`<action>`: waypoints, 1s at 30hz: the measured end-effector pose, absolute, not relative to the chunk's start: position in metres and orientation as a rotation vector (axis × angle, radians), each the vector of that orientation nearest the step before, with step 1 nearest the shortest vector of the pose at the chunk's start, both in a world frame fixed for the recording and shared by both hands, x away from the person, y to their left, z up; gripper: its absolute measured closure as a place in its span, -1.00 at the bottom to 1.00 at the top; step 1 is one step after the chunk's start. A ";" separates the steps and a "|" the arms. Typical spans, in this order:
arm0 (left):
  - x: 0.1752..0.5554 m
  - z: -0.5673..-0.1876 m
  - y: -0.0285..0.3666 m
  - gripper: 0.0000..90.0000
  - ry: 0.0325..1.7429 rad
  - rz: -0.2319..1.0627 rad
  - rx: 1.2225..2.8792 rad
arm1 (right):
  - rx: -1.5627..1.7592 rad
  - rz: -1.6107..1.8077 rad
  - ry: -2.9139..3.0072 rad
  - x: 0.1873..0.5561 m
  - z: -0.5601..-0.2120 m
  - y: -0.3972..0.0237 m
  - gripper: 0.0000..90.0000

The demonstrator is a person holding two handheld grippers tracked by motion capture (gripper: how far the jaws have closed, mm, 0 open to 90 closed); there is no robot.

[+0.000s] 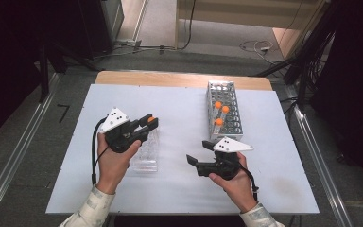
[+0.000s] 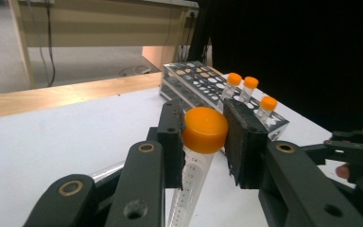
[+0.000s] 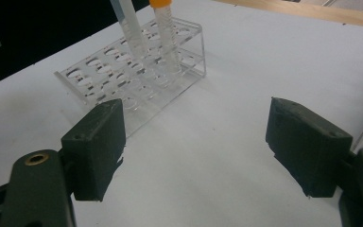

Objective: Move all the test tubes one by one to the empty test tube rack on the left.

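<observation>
A clear tube with an orange cap (image 2: 204,130) is clamped just under its cap by my left gripper (image 2: 204,142), which is shut on it. From above, this gripper (image 1: 147,122) hangs over the far end of a clear plastic rack (image 1: 144,153) on the white table. My right gripper (image 1: 201,152) rests near the table's middle, open with nothing between its jaws. In the right gripper view the open right gripper (image 3: 194,146) faces the clear rack (image 3: 137,80), where two tubes (image 3: 163,28) rise from the holes. Which of them is the held one I cannot tell.
A white perforated rack (image 1: 224,111) stands at the back right with three orange-capped tubes (image 1: 221,113) in it; the same rack (image 2: 203,82) lies ahead of the left gripper. The white board (image 1: 179,184) ends close to the person's forearms. Metal rails run along both sides.
</observation>
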State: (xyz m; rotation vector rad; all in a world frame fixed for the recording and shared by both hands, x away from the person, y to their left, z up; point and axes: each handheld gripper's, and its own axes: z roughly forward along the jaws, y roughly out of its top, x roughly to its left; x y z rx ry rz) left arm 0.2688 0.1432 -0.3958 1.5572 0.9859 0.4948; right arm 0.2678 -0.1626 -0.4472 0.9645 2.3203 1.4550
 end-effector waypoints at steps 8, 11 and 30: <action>0.276 -0.399 0.142 0.56 0.997 0.539 1.571 | 0.968 1.454 2.314 0.268 -0.447 -0.164 -0.56; 0.279 -0.400 0.142 0.56 1.002 0.551 1.575 | 0.971 1.452 2.312 0.268 -0.446 -0.166 -0.55; 0.284 -0.422 0.138 0.55 1.045 0.560 1.646 | 0.968 1.455 2.306 0.268 -0.445 -0.168 -0.52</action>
